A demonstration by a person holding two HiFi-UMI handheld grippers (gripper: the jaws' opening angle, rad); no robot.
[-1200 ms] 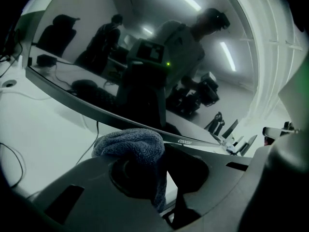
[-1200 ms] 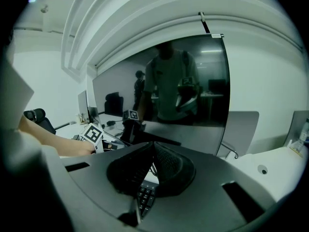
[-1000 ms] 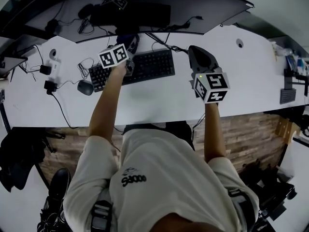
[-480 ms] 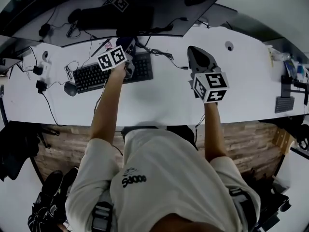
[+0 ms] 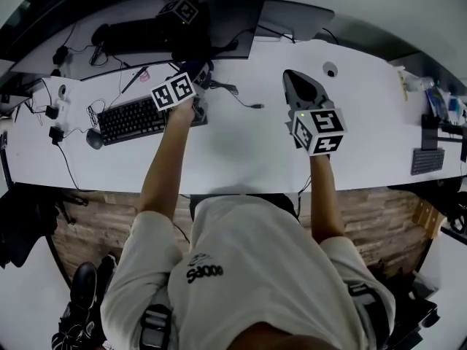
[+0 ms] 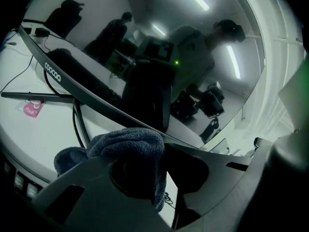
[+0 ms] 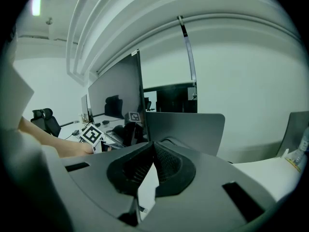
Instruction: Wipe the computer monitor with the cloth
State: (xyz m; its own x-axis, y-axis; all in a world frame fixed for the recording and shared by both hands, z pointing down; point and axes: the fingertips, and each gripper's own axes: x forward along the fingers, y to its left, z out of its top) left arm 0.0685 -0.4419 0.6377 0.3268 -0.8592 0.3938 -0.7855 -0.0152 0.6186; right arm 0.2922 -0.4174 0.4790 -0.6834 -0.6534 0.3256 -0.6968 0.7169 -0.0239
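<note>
The wide curved monitor (image 5: 219, 13) stands at the back of the white desk (image 5: 241, 144). In the left gripper view its dark screen (image 6: 159, 42) fills the frame and mirrors the room. My left gripper (image 5: 198, 75) is close under the screen's lower edge, shut on a bunched blue-grey cloth (image 6: 128, 144). The cloth (image 5: 202, 67) shows as a dark lump ahead of the marker cube. My right gripper (image 5: 295, 82) hovers over the desk to the right of the monitor, shut with nothing between its jaws (image 7: 152, 146). From that side the monitor (image 7: 118, 88) appears edge-on.
A black keyboard (image 5: 135, 119) and a mouse (image 5: 93, 138) lie left of my left arm. Cables (image 5: 241, 97) trail under the monitor. A small pink item (image 6: 33, 108) lies on the desk. Small things (image 5: 435, 93) stand at the far right edge.
My left gripper with the cloth has moved right, from over the keyboard's middle to past its right end, nearer the monitor's lower edge. The right gripper has hardly moved.
</note>
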